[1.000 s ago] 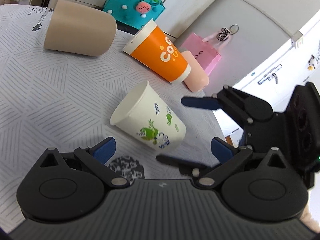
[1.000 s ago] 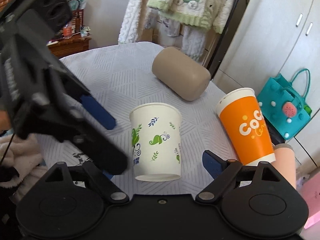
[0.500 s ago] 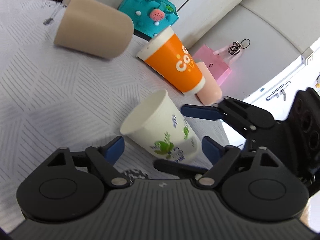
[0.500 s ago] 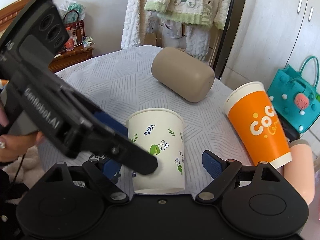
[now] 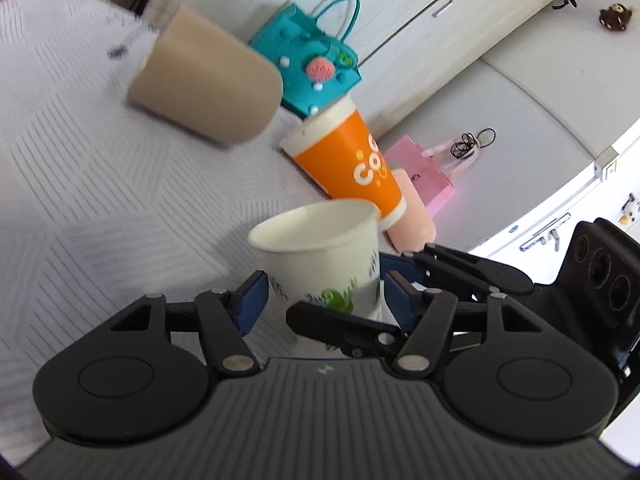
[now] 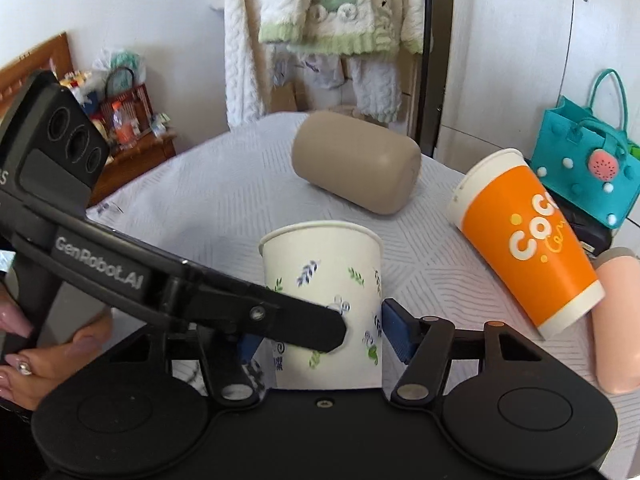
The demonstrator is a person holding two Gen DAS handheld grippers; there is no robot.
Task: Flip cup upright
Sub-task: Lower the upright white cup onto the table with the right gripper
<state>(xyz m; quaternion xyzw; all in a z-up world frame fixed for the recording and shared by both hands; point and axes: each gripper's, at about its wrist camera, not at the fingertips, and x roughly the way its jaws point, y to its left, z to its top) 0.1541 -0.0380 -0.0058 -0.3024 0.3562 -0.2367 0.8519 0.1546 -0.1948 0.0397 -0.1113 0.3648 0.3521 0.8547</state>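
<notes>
A white paper cup with a leaf print [image 5: 320,256] [image 6: 324,280] stands nearly upright, mouth up, above the white patterned table [image 5: 80,200]. Both grippers close on its lower part. My left gripper [image 5: 324,300] has its blue pads against the cup's two sides. My right gripper [image 6: 320,332] also has its blue pads against the cup's sides. The left gripper's black finger crosses the cup's front in the right wrist view. The cup's base is hidden behind the grippers.
An orange cup [image 5: 348,168] [image 6: 528,248], a tan cup [image 5: 208,80] [image 6: 356,164] and a pink cup [image 5: 412,216] [image 6: 616,320] lie on their sides on the table. A teal bag [image 5: 320,64] and a pink bag [image 5: 424,172] stand beyond the table edge.
The white cup lay on its side between the open grippers. Both grippers closed on it and it has been tilted up to near upright.
</notes>
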